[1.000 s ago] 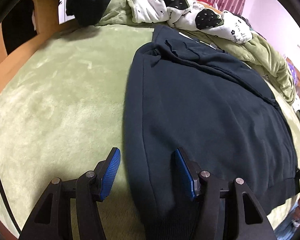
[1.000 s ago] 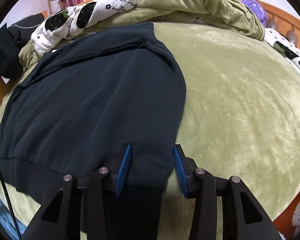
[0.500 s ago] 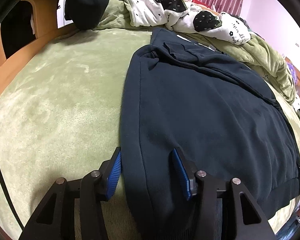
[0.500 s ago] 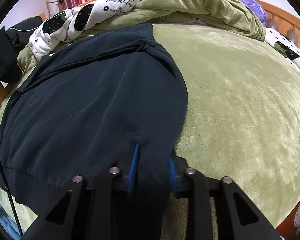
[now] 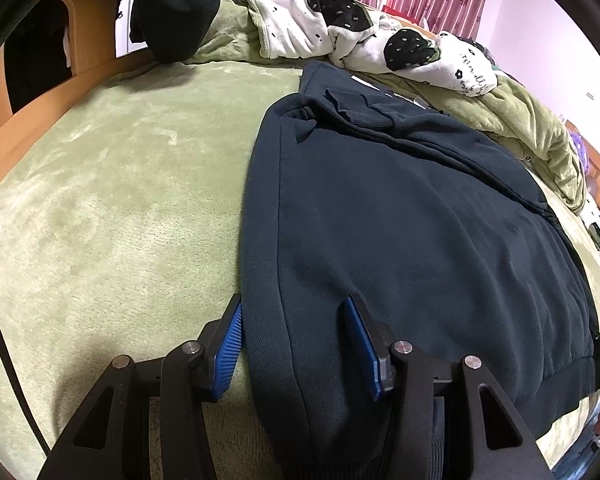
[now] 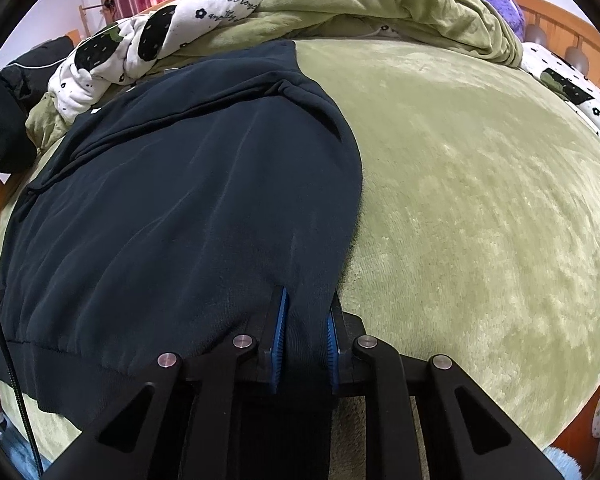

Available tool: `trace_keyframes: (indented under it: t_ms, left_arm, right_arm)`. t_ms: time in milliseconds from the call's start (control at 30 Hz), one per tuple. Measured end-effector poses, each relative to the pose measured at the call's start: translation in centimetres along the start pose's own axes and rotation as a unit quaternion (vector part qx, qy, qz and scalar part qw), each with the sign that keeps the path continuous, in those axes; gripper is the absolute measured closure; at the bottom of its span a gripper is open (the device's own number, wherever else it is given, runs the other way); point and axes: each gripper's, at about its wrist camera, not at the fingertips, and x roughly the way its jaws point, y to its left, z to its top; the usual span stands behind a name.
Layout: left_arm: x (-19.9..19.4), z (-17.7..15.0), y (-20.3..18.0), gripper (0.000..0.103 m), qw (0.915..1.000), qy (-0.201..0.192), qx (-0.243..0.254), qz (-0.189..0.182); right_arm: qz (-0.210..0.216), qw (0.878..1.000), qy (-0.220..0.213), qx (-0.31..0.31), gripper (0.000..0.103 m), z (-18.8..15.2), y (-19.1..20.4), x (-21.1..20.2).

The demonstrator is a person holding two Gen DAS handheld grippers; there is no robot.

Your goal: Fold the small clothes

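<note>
Our right claw pinches the near right hem of the navy sweatshirt on the bed; our left claw straddles its near left edge, wide open.

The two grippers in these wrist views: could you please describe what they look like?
Both match. The left gripper and right gripper each have black angular linkage arms with triangular cut-outs, silver round pivot pins, and ribbed blue fingers. A black cable runs along the left edge of each view.
</note>
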Motion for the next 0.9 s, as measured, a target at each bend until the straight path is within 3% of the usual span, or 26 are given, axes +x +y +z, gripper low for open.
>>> trace_keyframes:
  t_ms: [900]
  left_arm:
    - [0.0,0.01,0.11,0.055,1.0,-0.004,0.001,0.0]
  right_arm:
    - [-0.006,1.0,-0.004,0.013,0.083,-0.54,0.05,-0.2]
